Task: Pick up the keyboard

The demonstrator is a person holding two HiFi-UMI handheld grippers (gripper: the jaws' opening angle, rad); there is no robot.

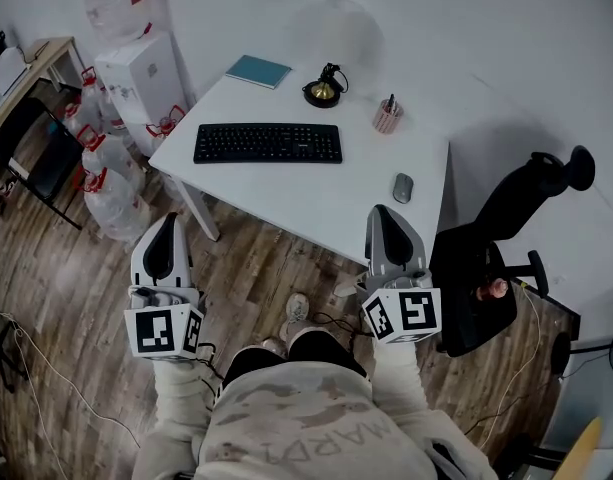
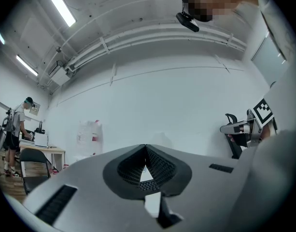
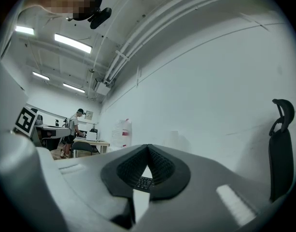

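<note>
Both jaw pairs are pressed together and empty: left gripper (image 1: pixel 169 220) and right gripper (image 1: pixel 380 213) hover above the wood floor (image 1: pixel 76 278), short of the white table (image 1: pixel 316 196). The keyboard (image 1: pixel 268 143) lies on the table's far left part, well apart from the mouse (image 1: pixel 403 187); an office chair (image 1: pixel 506 238) stands at the right.

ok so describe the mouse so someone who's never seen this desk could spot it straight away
Start at the white table in the middle of the head view. Near its right edge, closer to the front than the pink pen cup and right of the black keyboard, lies the mouse. It is the only small grey oval lying flat there, touching nothing.
</note>
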